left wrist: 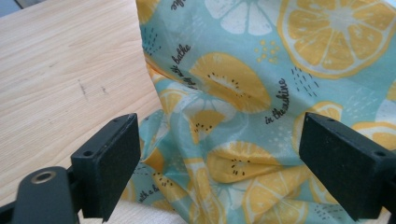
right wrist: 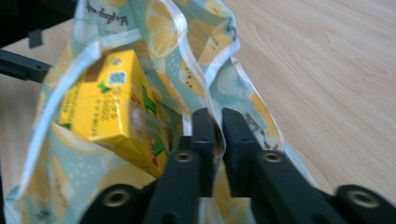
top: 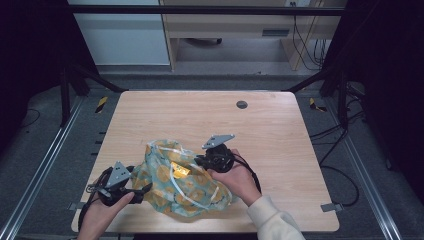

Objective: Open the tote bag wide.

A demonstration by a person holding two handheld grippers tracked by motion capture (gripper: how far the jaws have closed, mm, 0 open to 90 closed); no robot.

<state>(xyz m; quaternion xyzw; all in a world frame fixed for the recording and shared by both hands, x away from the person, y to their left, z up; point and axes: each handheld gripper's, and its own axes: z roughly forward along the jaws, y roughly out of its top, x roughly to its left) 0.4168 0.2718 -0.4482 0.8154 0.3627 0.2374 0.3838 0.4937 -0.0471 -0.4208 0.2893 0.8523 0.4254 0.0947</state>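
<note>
A teal bag printed with lemon slices (top: 185,182) lies near the table's front edge. A yellow carton (top: 180,170) sits inside its mouth, seen close in the right gripper view as a yellow carton (right wrist: 109,109) with green print. My right gripper (top: 200,161) is shut on the bag's white-trimmed rim (right wrist: 212,98), holding the mouth apart. My left gripper (top: 142,192) stands open at the bag's left side; in its own view the bag fabric (left wrist: 233,107) lies between and beyond the wide-apart jaws, and I cannot tell if they touch it.
The light wooden table (top: 165,117) has bare room across its far half and right side. A small round grommet (top: 242,104) sits near the back edge. Dark frame rails and cables surround the table.
</note>
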